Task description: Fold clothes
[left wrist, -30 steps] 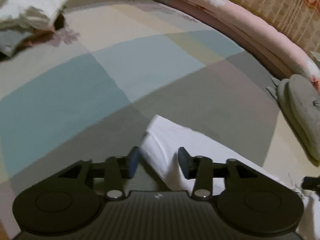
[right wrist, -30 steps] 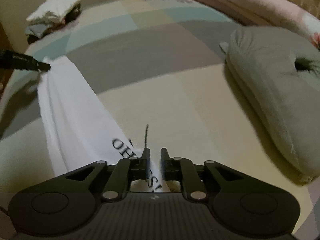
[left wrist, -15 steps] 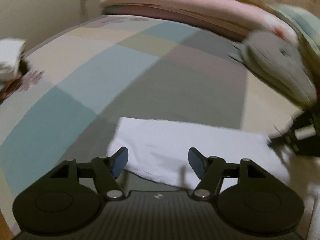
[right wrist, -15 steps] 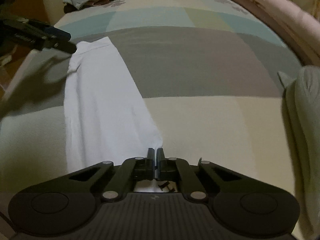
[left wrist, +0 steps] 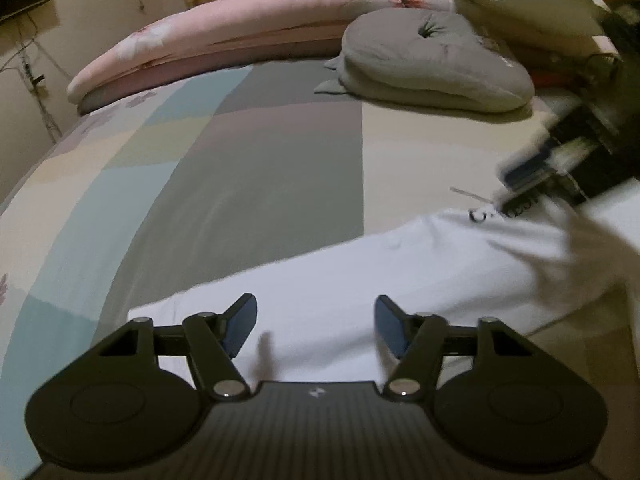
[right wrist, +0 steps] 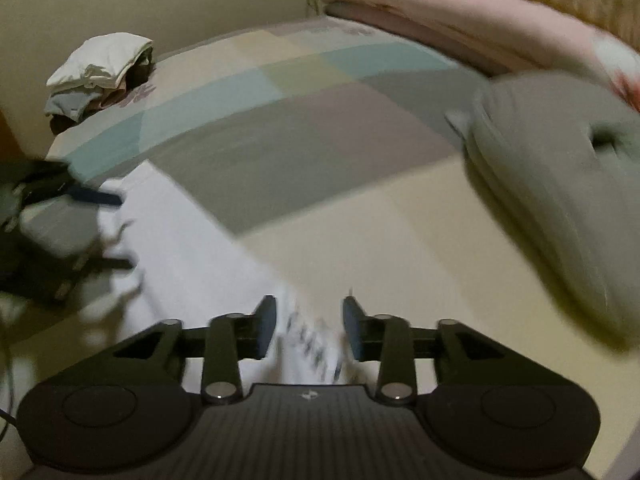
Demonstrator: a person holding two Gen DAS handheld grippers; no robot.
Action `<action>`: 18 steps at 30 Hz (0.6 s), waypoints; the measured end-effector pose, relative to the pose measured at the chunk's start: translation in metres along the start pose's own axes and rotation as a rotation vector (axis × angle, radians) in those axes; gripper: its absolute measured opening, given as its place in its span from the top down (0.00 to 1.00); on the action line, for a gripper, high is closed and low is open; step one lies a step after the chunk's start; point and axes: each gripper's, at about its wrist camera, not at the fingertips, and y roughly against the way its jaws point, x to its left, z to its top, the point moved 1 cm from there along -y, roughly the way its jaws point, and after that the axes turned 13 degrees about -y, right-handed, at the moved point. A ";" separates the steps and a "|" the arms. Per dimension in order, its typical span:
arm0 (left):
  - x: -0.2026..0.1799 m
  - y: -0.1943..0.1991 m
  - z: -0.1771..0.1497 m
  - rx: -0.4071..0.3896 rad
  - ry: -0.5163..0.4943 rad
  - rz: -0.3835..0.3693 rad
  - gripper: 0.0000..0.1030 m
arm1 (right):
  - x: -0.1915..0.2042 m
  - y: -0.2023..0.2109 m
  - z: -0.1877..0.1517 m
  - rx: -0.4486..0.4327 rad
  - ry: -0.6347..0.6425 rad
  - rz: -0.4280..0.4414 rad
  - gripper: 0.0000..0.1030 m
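two grippers stood over one white garment (left wrist: 360, 276) that lay flat on the patchwork bed (left wrist: 248, 184), folded into a long narrow strip. the long axis of the strip ran from one gripper to the other, so each gripper was at one short end of it.

the left gripper (left wrist: 316, 326) had its fingers (left wrist: 240, 322) wide apart, and they held nothing. the plain end of the garment lay directly under and in front of them, and it passed across the gap between them, not along it. from this end the strip went away to the right, toward the right gripper (left wrist: 528, 172), which looked blurred in the left wrist view.

the right gripper (right wrist: 310, 330) also had its fingers (right wrist: 266, 326) apart, but less wide. the end of the garment (right wrist: 192, 264) with the black printed letters lay between them and below them. i could not tell if the cloth touched the pads. from there the strip went forward and to the left, up to the left gripper (right wrist: 96, 198) at the far end.

both grippers were equally near, each to its own end. i judge that a further fold would bring one short end over the other along this long axis, but the pictures do not settle which end should move.

a grey cushion (right wrist: 560, 184) lay well apart on the right, and a pile of clothes (right wrist: 100, 72) sat at the far corner of the bed.
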 end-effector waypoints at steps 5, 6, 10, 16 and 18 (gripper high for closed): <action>-0.002 -0.027 0.033 -0.038 -0.124 -0.142 0.41 | -0.003 0.018 -0.049 0.069 -0.084 -0.012 0.57; -0.006 -0.034 0.040 -0.038 -0.164 -0.158 0.41 | -0.005 0.021 -0.056 0.075 -0.105 -0.020 0.56; -0.027 -0.047 0.064 -0.044 -0.276 -0.219 0.42 | -0.019 0.032 -0.065 0.064 -0.175 -0.083 0.55; -0.065 -0.040 0.079 -0.050 -0.286 -0.392 0.40 | -0.051 0.051 -0.068 0.022 -0.298 -0.294 0.30; -0.065 -0.043 0.080 -0.046 -0.266 -0.383 0.39 | -0.059 0.044 -0.067 0.003 -0.307 -0.313 0.28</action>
